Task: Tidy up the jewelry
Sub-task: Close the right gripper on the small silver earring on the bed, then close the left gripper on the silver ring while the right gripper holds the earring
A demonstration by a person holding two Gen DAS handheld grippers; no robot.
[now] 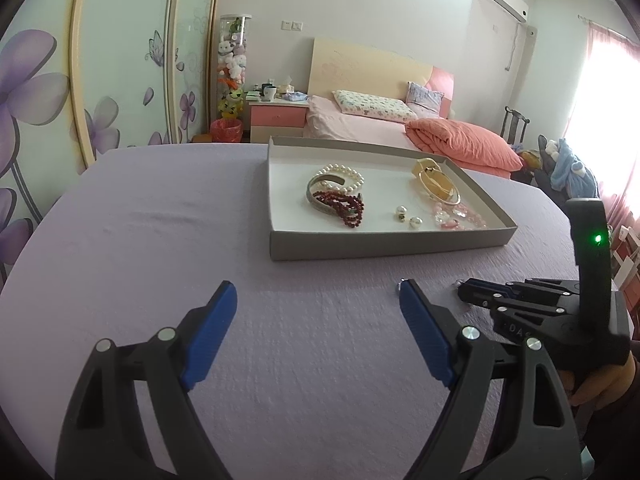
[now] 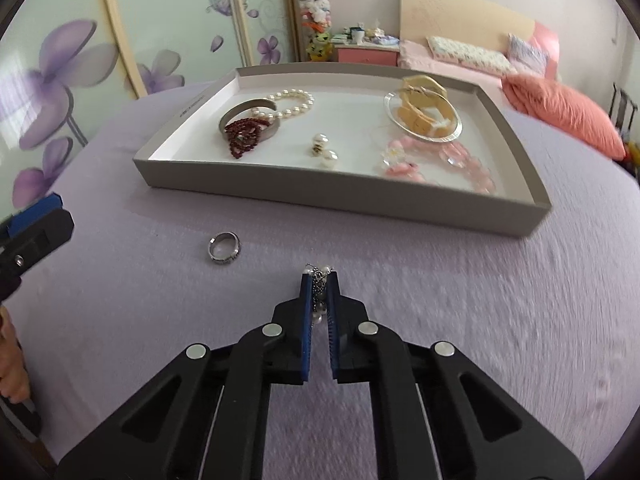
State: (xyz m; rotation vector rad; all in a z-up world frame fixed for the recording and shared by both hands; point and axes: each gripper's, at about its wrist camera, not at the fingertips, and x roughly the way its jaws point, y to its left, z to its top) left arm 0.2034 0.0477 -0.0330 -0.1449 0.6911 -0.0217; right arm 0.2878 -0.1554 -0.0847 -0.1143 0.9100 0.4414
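A grey shallow tray (image 2: 320, 196) (image 1: 392, 246) lies on the lilac cloth. It holds a pearl bracelet (image 2: 294, 104), a silver bangle (image 2: 240, 110), dark red beads (image 2: 244, 138), two pearl earrings (image 2: 324, 150), pink beads (image 2: 460, 164) and a yellow bracelet (image 2: 424, 114). In front of the tray my right gripper (image 2: 319, 276) is shut on a small chain with pearls (image 2: 318, 296), just above the cloth. A silver ring (image 2: 224, 248) lies loose to its left. My left gripper (image 1: 316, 288) stands open over bare cloth, with nothing between its fingers.
The lilac cloth (image 1: 160, 240) covers the whole work surface. Behind it stand a pink bed (image 1: 360, 120), a pink nightstand (image 1: 276, 118) and a wardrobe with flower prints (image 1: 40, 100). A hand (image 2: 12, 364) shows at the left edge of the right wrist view.
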